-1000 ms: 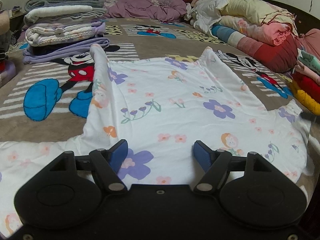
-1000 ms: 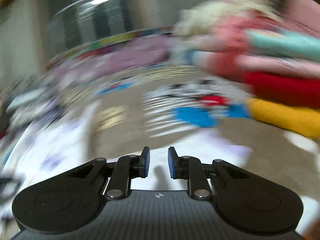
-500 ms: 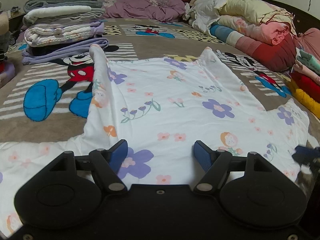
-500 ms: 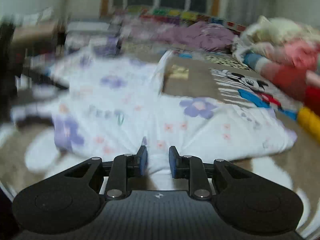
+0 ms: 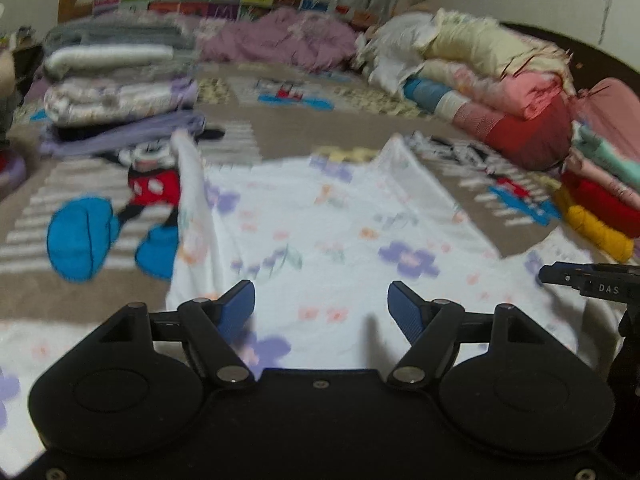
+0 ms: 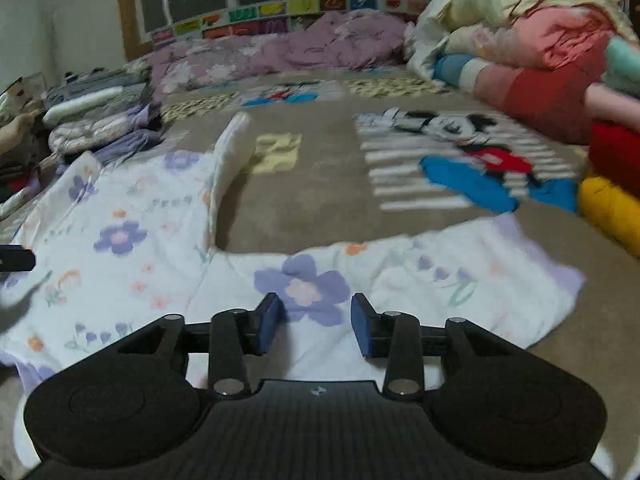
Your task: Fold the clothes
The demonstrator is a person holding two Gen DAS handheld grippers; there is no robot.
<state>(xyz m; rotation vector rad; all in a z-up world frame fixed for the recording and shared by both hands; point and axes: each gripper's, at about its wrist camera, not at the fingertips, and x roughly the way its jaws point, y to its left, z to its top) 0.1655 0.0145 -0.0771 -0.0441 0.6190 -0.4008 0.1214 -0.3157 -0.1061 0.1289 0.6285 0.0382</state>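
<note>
A white garment with purple and pink flowers (image 5: 340,232) lies spread flat on the brown Mickey Mouse blanket (image 5: 100,280). My left gripper (image 5: 321,312) is open and empty, low over the garment's near edge. My right gripper (image 6: 316,324) is open and empty over the garment's right sleeve (image 6: 440,280), just above a big purple flower. The right gripper's body shows at the right edge of the left wrist view (image 5: 592,280).
A stack of folded clothes (image 5: 116,92) stands at the back left. Rolled quilts and bedding (image 5: 500,92) are piled along the right side, with a yellow roll (image 6: 612,208) close to the sleeve. A purple duvet (image 6: 288,48) lies at the back.
My right gripper has opened and swung round to settle over the right sleeve. My left gripper has stayed open and shifted a little over the garment.
</note>
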